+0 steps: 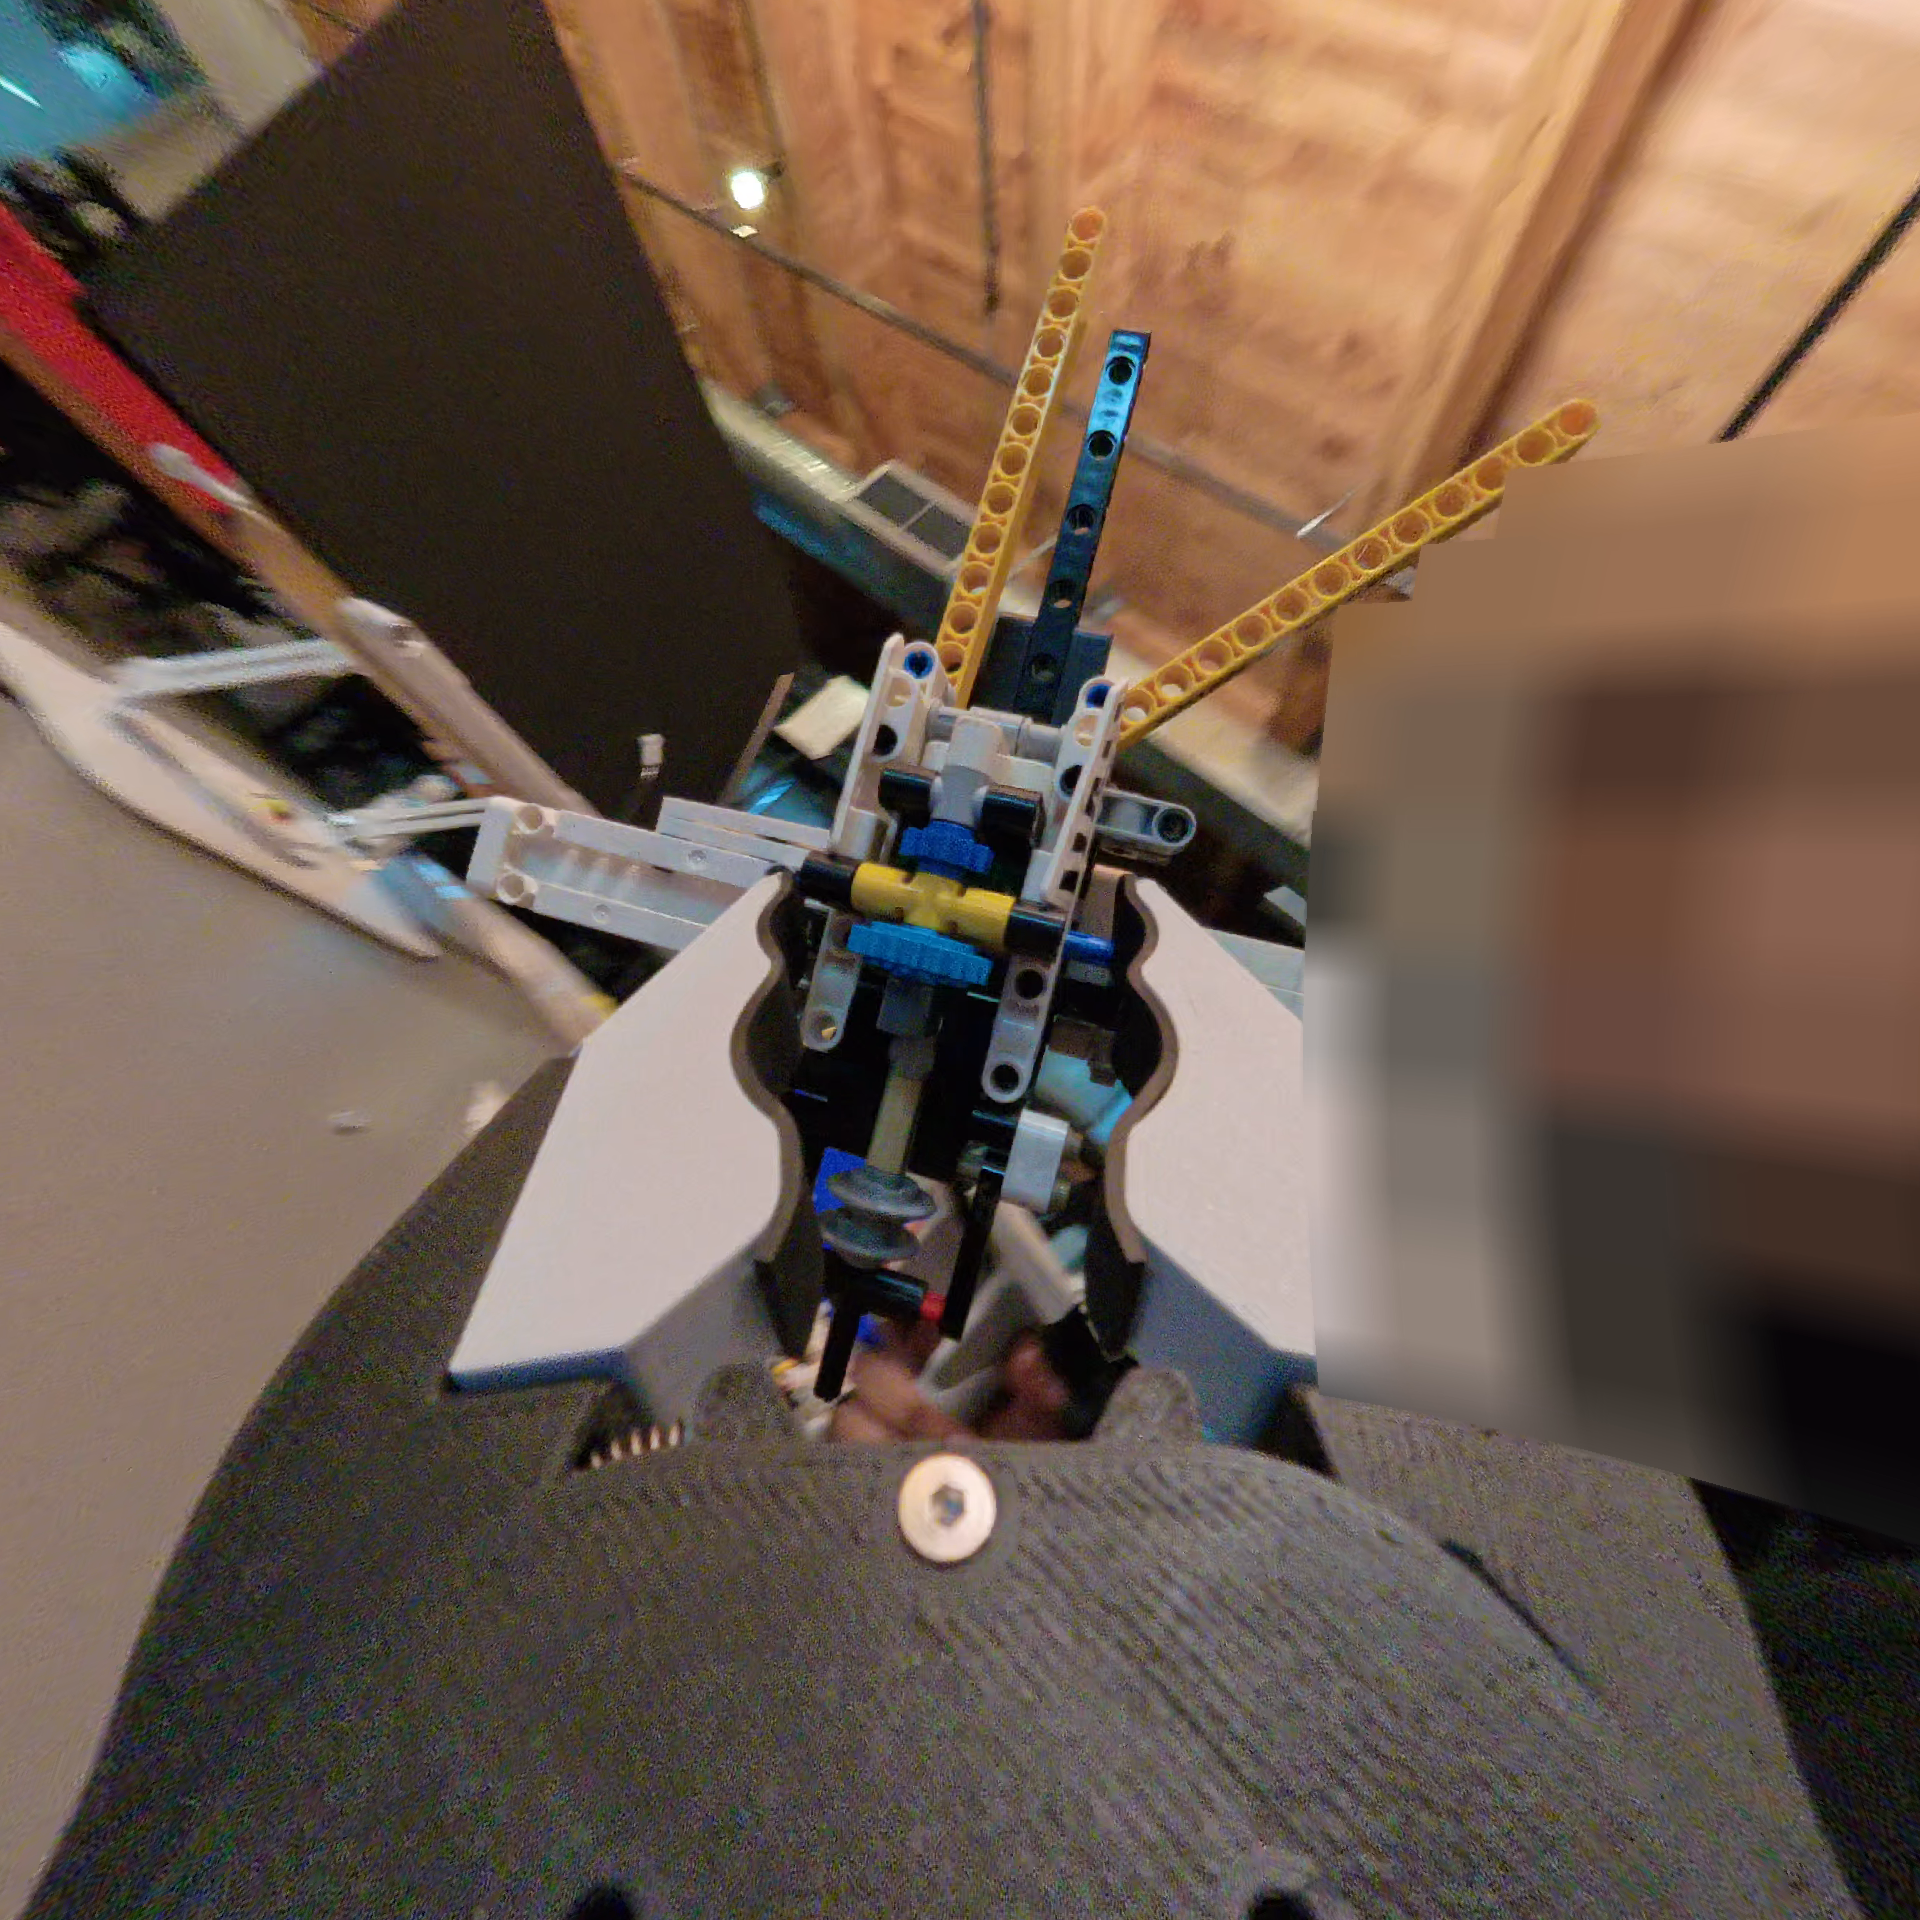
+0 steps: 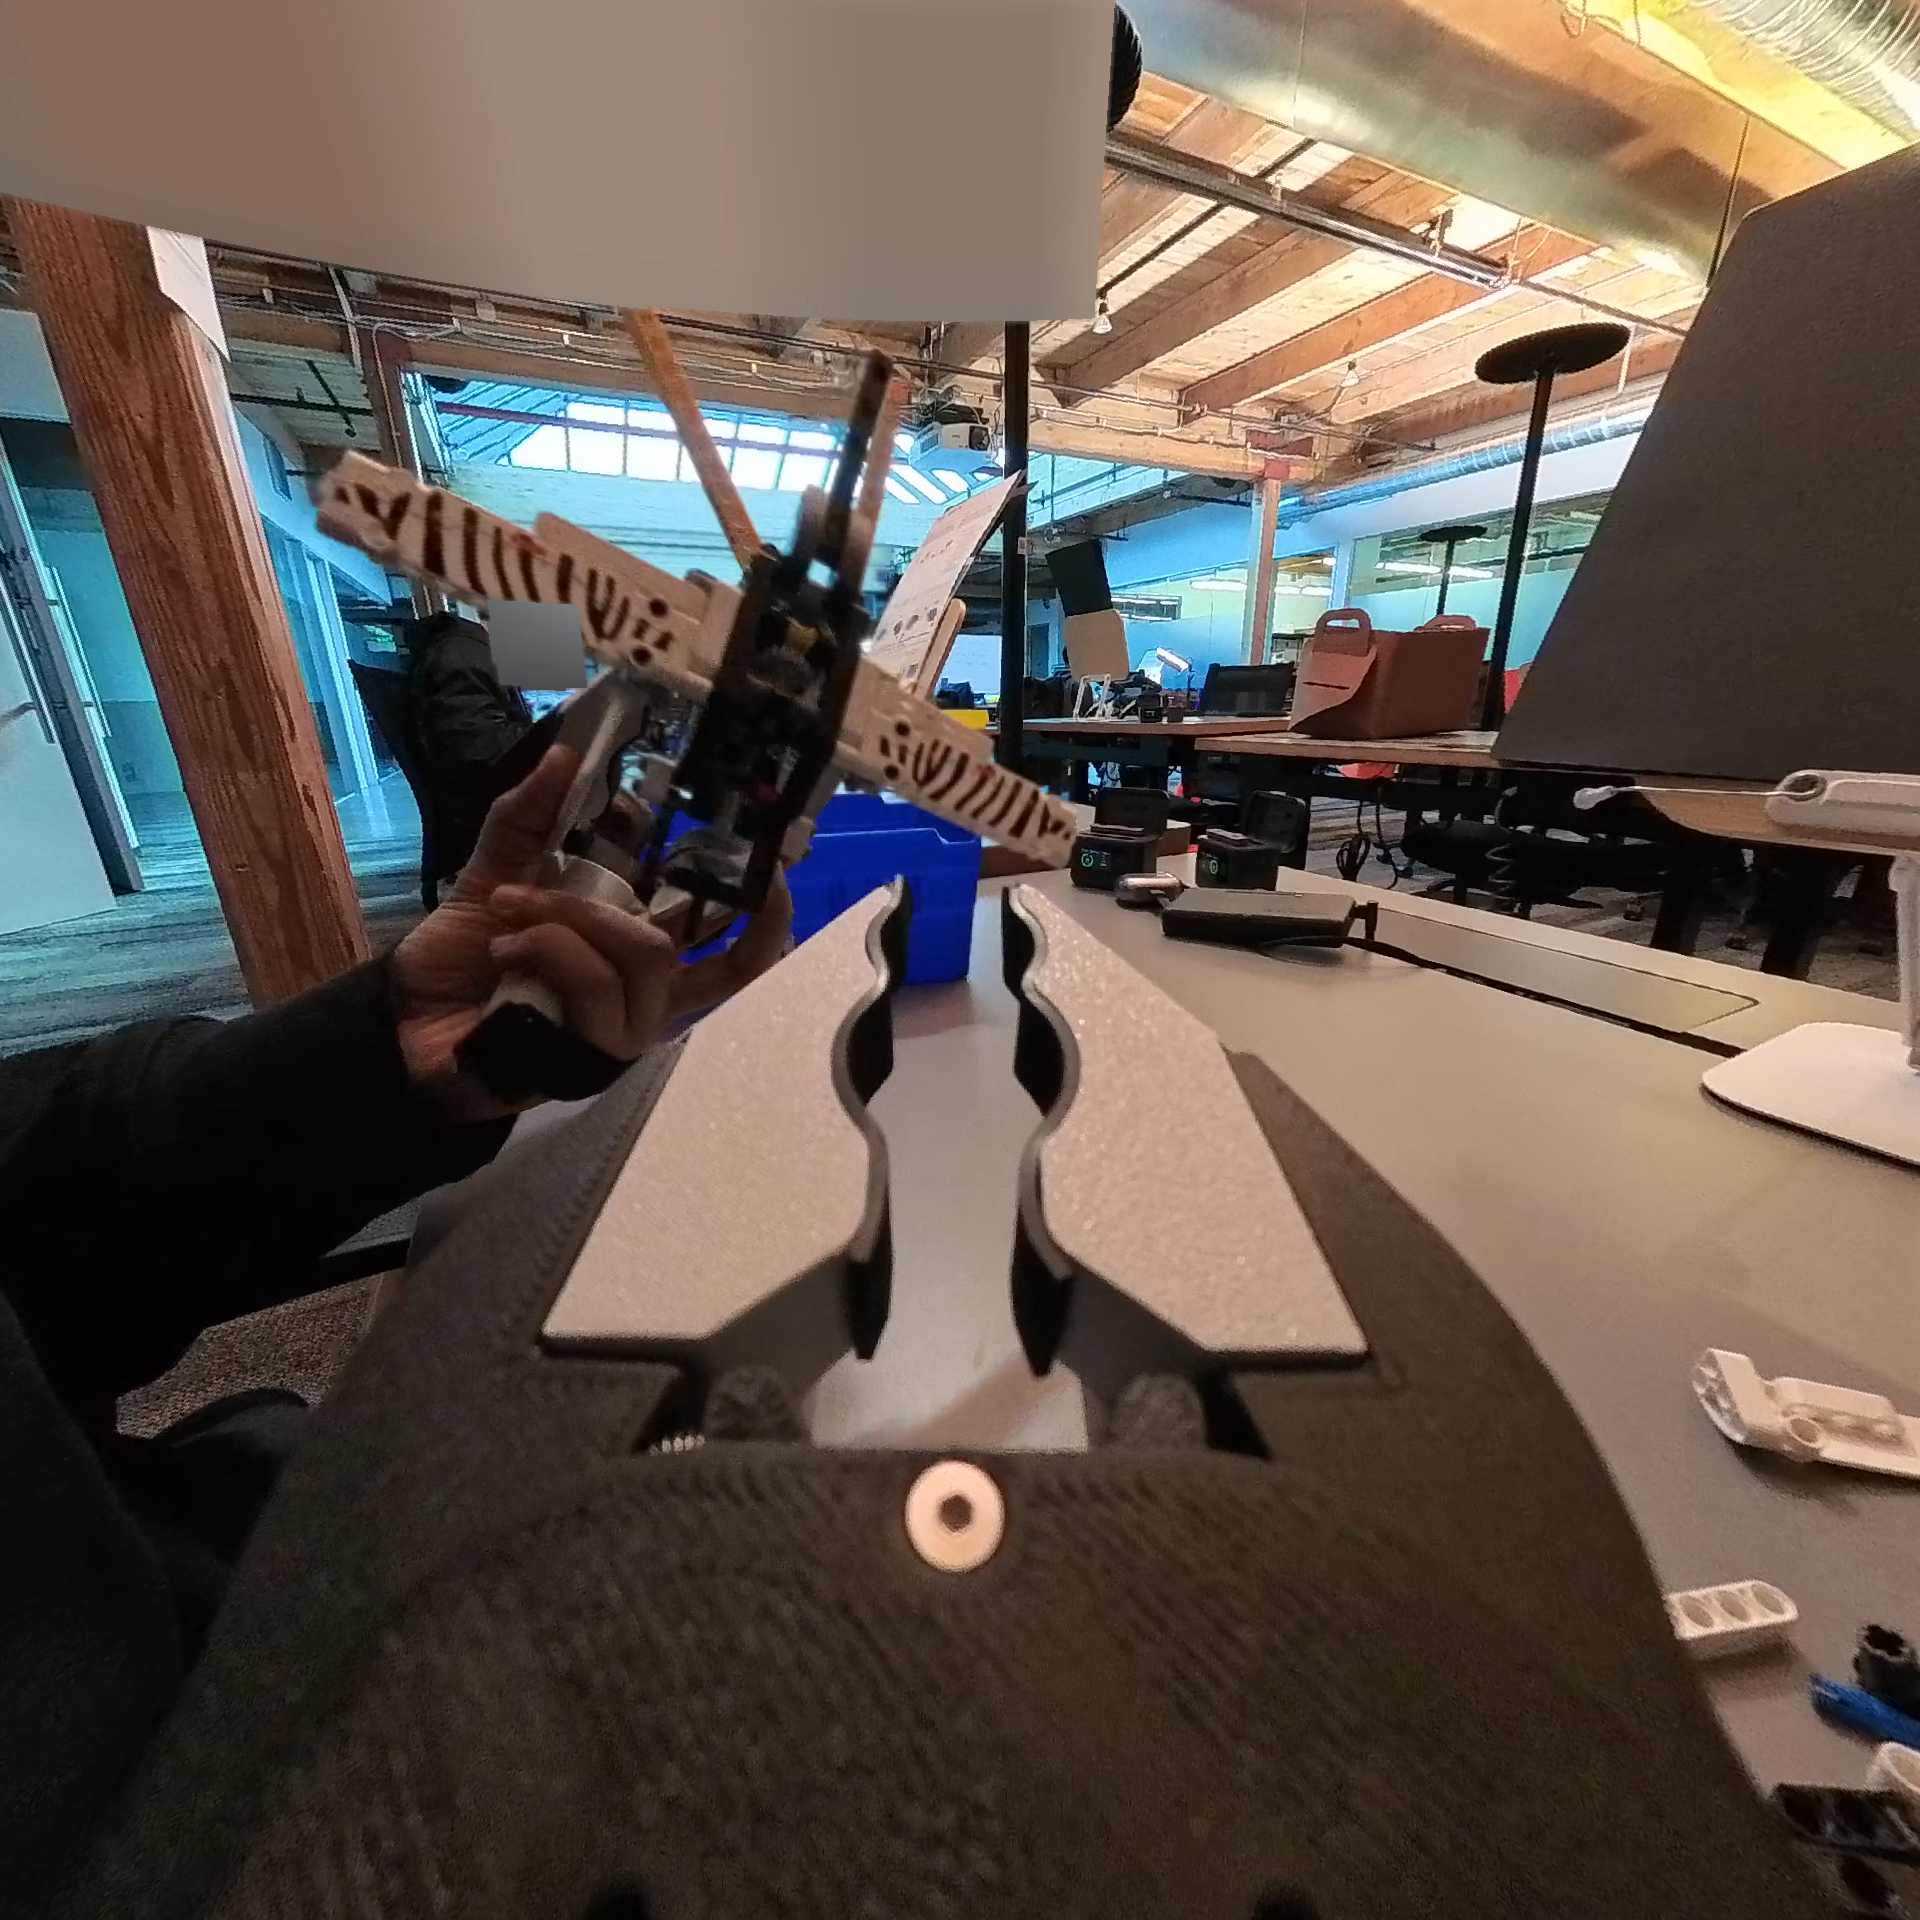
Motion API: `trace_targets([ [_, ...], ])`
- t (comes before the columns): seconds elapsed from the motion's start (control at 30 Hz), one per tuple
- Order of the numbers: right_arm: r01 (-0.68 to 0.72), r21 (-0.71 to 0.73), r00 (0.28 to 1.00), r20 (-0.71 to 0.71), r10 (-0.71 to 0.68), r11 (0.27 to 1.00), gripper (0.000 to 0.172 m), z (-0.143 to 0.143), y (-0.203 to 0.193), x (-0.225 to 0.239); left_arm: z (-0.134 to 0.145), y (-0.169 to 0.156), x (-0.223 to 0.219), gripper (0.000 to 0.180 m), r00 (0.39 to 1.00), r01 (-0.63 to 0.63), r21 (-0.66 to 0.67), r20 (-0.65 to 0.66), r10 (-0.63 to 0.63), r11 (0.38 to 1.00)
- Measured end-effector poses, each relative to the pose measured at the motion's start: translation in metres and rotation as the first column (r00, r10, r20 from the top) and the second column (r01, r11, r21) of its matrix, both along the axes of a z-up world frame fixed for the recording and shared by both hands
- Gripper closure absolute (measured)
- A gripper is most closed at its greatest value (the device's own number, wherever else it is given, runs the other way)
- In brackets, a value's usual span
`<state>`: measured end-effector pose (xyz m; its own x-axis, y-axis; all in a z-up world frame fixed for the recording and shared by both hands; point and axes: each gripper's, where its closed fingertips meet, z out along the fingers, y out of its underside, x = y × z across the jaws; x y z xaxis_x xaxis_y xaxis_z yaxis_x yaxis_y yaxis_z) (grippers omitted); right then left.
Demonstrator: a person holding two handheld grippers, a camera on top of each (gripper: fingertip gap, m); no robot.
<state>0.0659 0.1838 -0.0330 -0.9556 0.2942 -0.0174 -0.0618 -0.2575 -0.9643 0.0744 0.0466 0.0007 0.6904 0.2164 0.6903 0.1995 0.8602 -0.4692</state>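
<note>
Left wrist view: left gripper (image 1: 951,914) clamped on a toy brick model (image 1: 961,883), both pads against its flanks, long axis running straight out along the fingers, yellow beams (image 1: 1023,447) and a blue beam (image 1: 1091,488) fanning beyond. Right wrist view: same model (image 2: 774,696) held up off the grey table (image 2: 1455,1049), up and left of the right gripper (image 2: 954,914). Right fingers narrowly parted, gripping nothing, well apart from the model; loose white pieces (image 2: 1813,1423) on the table to the right.
</note>
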Motion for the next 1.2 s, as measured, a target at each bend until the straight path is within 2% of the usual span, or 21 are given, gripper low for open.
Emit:
trace_targets([
  [0.1, 0.005, -0.001, 1.000, 0.007, -0.005, 1.000, 0.156, 0.000, 0.001, -0.001, -0.009, 0.007, -0.006, 0.123, 0.992, -0.116, -0.214, 0.026, 0.124, 0.970],
  [0.17, 0.006, -0.004, 1.000, 0.018, -0.006, 1.000, 0.156, -0.001, 0.001, -0.003, -0.013, 0.010, -0.010, 0.123, 0.977, -0.193, -0.351, 0.018, 0.213, 0.916],
  [0.23, 0.005, -0.012, 0.999, 0.039, -0.005, 1.000, 0.156, -0.001, 0.002, -0.005, -0.020, 0.013, -0.015, 0.123, 0.953, -0.260, -0.502, 0.004, 0.303, 0.825],
  [0.33, -0.014, -0.052, 0.991, 0.129, 0.021, 0.999, 0.156, 0.000, 0.004, -0.011, -0.035, 0.019, -0.022, 0.123, 0.919, -0.302, -0.700, -0.034, 0.393, 0.646],
  [0.47, -0.103, -0.075, 0.929, 0.349, 0.123, 0.992, 0.149, -0.006, 0.000, -0.019, -0.064, 0.024, -0.032, 0.123, 0.881, -0.242, -0.887, -0.031, 0.471, 0.393],
  [0.53, -0.138, -0.039, 0.918, 0.371, 0.142, 0.990, 0.151, -0.008, -0.004, -0.017, -0.081, 0.026, -0.036, 0.123, 0.874, -0.170, -0.940, -0.005, 0.485, 0.297],
  [0.6, -0.096, 0.018, 0.934, 0.347, 0.084, 0.995, 0.154, -0.010, -0.005, -0.020, -0.096, 0.024, -0.040, 0.122, 0.863, -0.113, -0.972, 0.007, 0.506, 0.206],
  [0.67, -0.050, 0.126, 0.937, 0.350, 0.003, 0.991, 0.153, -0.025, -0.008, -0.027, -0.112, 0.022, -0.043, 0.122, 0.852, -0.034, -0.990, 0.044, 0.521, 0.139],
  [0.73, -0.086, 0.242, 0.915, 0.403, -0.020, 0.966, 0.145, -0.048, -0.015, -0.028, -0.123, 0.022, -0.045, 0.122, 0.848, 0.016, -0.994, 0.072, 0.524, 0.111],
  [0.83, -0.213, 0.357, 0.839, 0.544, -0.017, 0.909, 0.123, -0.084, -0.027, -0.022, -0.122, 0.027, -0.048, 0.122, 0.856, 0.007, -0.985, 0.095, 0.509, 0.172],
  [0.9, -0.273, 0.358, 0.788, 0.616, -0.006, 0.893, 0.116, -0.097, -0.035, -0.020, -0.120, 0.032, -0.048, 0.122, 0.865, 0.005, -0.978, 0.108, 0.491, 0.206],
  [0.97, -0.316, 0.297, 0.733, 0.679, 0.034, 0.901, 0.118, -0.096, -0.043, -0.019, -0.123, 0.033, -0.048, 0.122, 0.867, 0.017, -0.979, 0.115, 0.484, 0.202],
  [1.07, -0.372, 0.230, 0.659, 0.747, 0.082, 0.899, 0.134, -0.097, -0.052, -0.017, -0.124, 0.033, -0.048, 0.122, 0.867, 0.014, -0.978, 0.116, 0.485, 0.208],
  [1.13, -0.391, 0.222, 0.640, 0.763, 0.091, 0.893, 0.141, -0.100, -0.056, -0.015, -0.123, 0.034, -0.048, 0.122, 0.872, 0.014, -0.969, 0.132, 0.472, 0.245],
  [1.2, -0.406, 0.209, 0.624, 0.775, 0.102, 0.890, 0.141, -0.101, -0.061, -0.012, -0.125, 0.034, -0.047, 0.122, 0.873, 0.016, -0.967, 0.136, 0.468, 0.253],
])
